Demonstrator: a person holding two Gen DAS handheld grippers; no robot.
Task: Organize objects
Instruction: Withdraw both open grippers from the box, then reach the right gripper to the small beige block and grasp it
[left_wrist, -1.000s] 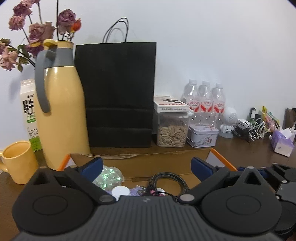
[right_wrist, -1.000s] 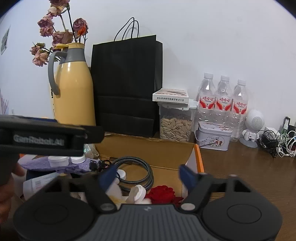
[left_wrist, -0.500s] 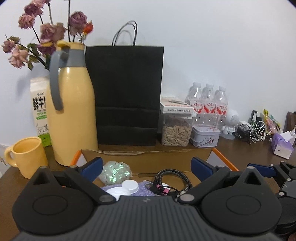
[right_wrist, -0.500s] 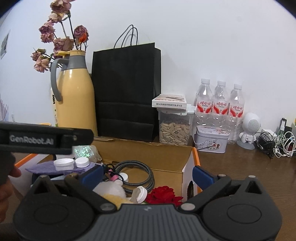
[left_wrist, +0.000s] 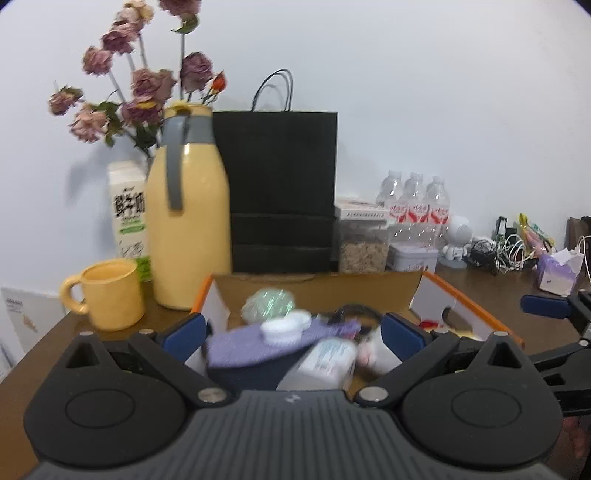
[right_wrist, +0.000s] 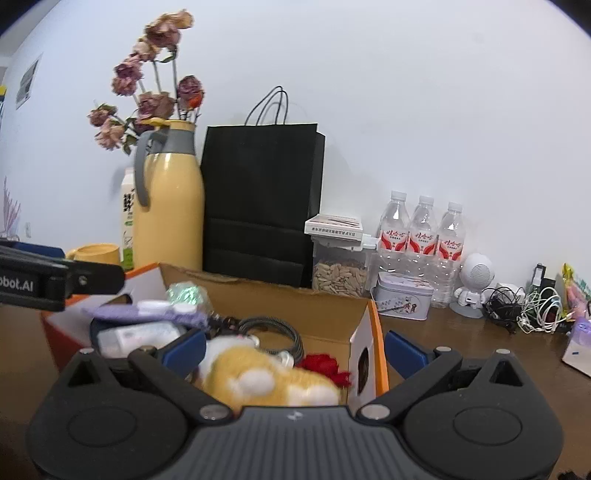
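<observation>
An open cardboard box (left_wrist: 476, 314) with orange edges sits on the brown desk, full of loose items. In the left wrist view it holds a purple cloth (left_wrist: 243, 347) with white caps (left_wrist: 280, 330) on it, a white bottle (left_wrist: 325, 363), a glittery green ball (left_wrist: 267, 302) and a black cable (left_wrist: 354, 314). My left gripper (left_wrist: 291, 334) is open over the box's near left part, holding nothing. In the right wrist view a yellow plush toy (right_wrist: 269, 376) and a red flower (right_wrist: 325, 363) lie between the fingers of my open right gripper (right_wrist: 295, 349), untouched.
Behind the box stand a yellow thermos (left_wrist: 188, 229), a black paper bag (left_wrist: 280, 192), a seed jar (right_wrist: 340, 273), a tin (right_wrist: 402, 299) and three water bottles (right_wrist: 421, 236). A yellow mug (left_wrist: 109, 293) and milk carton (left_wrist: 127, 210) are left. Cables (right_wrist: 528, 306) lie right.
Both grippers have drawn back from the wall, so more of the box and its contents shows. The right gripper's jaws have spread wider.
</observation>
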